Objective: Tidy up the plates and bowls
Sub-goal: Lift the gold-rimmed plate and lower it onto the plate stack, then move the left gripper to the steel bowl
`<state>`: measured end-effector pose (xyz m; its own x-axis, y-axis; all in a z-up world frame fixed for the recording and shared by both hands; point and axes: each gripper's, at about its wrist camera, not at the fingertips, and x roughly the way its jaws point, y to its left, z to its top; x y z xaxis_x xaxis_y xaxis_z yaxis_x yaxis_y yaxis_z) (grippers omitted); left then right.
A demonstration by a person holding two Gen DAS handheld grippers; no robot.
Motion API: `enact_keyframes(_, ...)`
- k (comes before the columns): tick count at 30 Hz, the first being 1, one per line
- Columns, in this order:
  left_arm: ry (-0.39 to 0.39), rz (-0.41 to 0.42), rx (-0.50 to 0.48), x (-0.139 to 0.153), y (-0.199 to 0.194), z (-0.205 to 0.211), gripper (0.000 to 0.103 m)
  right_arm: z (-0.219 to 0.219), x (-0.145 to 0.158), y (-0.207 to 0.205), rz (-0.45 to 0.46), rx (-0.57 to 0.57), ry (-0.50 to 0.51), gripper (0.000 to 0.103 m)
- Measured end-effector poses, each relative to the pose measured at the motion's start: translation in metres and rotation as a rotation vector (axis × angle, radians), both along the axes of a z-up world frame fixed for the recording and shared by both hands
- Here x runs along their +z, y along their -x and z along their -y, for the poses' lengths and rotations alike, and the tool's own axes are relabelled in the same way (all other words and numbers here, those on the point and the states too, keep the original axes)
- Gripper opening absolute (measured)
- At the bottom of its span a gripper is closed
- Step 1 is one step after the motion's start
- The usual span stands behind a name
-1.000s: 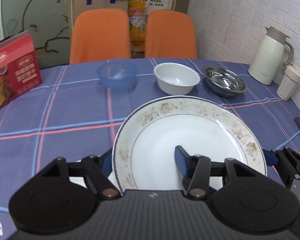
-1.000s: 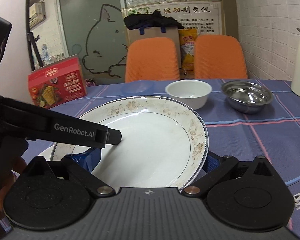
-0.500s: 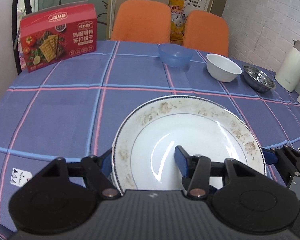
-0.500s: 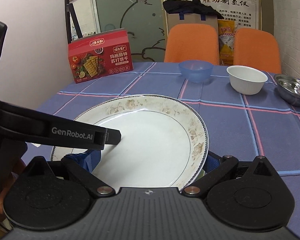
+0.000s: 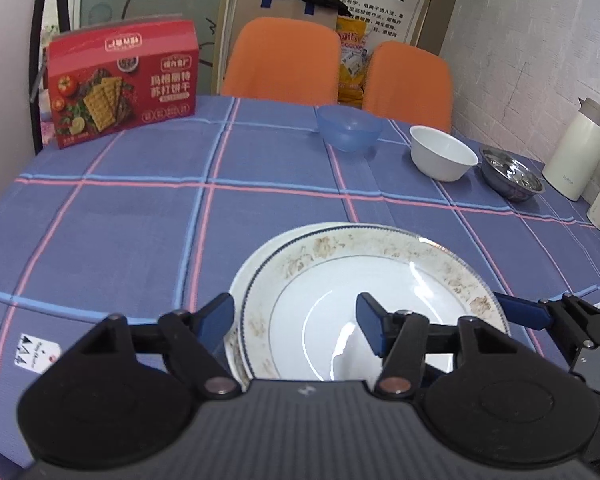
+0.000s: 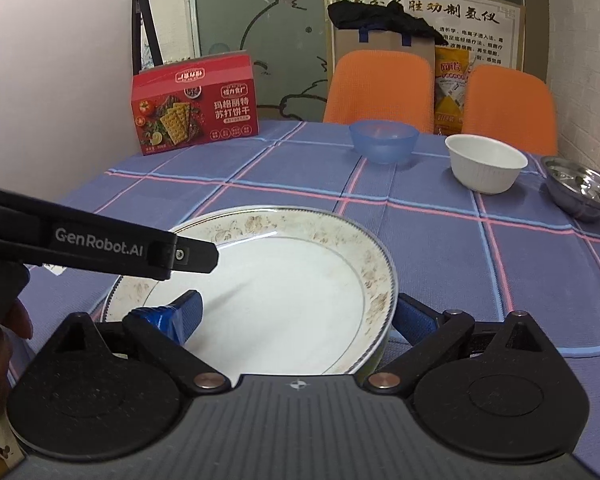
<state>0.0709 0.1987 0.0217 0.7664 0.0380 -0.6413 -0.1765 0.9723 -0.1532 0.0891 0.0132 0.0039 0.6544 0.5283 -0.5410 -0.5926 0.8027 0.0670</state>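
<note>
Left tongs (image 5: pixel 293 322) spread wide: one blue pad (image 5: pixel 370 328) over the well of the round white china plate with a brown floral rim and thin blue edge line (image 5: pixel 400 280), the other just outside its left rim; whether either pad presses cannot be told. Right tongs (image 6: pixel 298 316) likewise spread, one pad inside the well, the other outside the right rim. Floral plate directly between both tongs, lying on a plain white plate (image 5: pixel 252 264) whose edge peeks out at the left, on the blue checked tablecloth (image 5: pixel 140 240). White lettering "GenRobot.AI" (image 6: pixel 100 242) on the black arm of the left tongs. Far ahead, in a row: translucent blue plastic bowl (image 5: pixel 349 127), white ribbed bowl (image 5: pixel 443 158), shiny steel bowl (image 5: pixel 512 174). Ahead to the left, upright red cracker box (image 5: pixel 122 84) printed "苏打饼干".
</note>
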Motion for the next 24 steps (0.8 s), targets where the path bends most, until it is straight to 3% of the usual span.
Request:
enact_keyframes(6, -0.04, 0.064, -0.012, 0.019, 0.005, 0.008, 0.066, 0.014, 0.011, 0.0, 0.019, -0.028, -0.052, 0.089)
enact_keyframes(16, -0.074, 0.091, -0.079, 0.031, -0.006, 0.045, 0.073, 0.058, 0.007, -0.016, -0.033, -0.128, -0.105, 0.089)
enact_keyframes(21, -0.094, 0.087, -0.115, 0.035, -0.02, 0.069, 0.073, 0.094, 0.005, -0.034, -0.084, -0.218, -0.153, 0.089)
enact_keyframes(24, -0.106, 0.079, -0.134, 0.037, -0.032, 0.082, 0.073, 0.109, 0.002, -0.048, -0.161, -0.283, -0.14, 0.089)
